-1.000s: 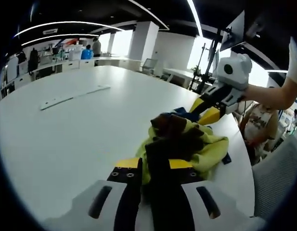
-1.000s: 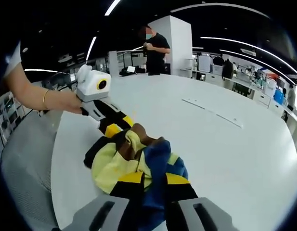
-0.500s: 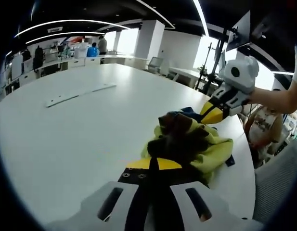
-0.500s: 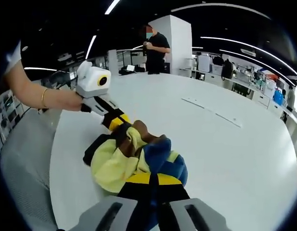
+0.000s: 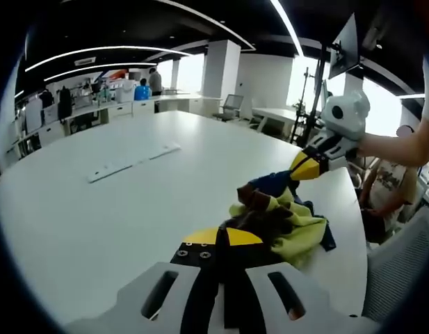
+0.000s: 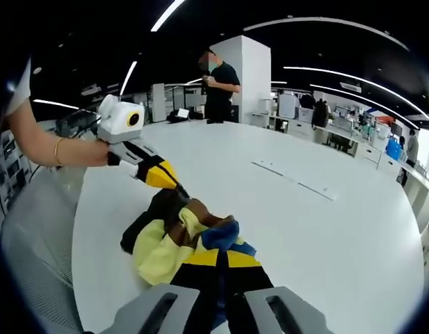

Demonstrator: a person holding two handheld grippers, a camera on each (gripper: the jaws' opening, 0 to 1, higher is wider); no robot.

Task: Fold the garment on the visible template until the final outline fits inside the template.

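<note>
A crumpled garment [image 5: 289, 221] in yellow, brown and blue lies bunched on the white table [image 5: 96, 223] near its edge. My left gripper [image 5: 222, 235] is shut on its dark brown fabric. In the right gripper view the same gripper [image 6: 174, 184] comes in from the left, pinching the dark end of the garment [image 6: 162, 243]. My right gripper [image 6: 217, 256] is shut on a blue fold. In the left gripper view it [image 5: 297, 169] reaches in from the right and holds the blue part. A flat white template strip [image 5: 134, 161] lies farther out on the table.
The white strip [image 6: 294, 179] lies well beyond the garment on the table [image 6: 325, 236]. A grey chair [image 6: 33, 236] sits at the table edge. A person [image 6: 217, 83] stands at the far end. Desks and several people are in the background.
Both grippers' jaws, slightly apart around fabric a second ago, have closed on it. Both views have since pulled up and back, so the bundle looks smaller and lower on the table.
</note>
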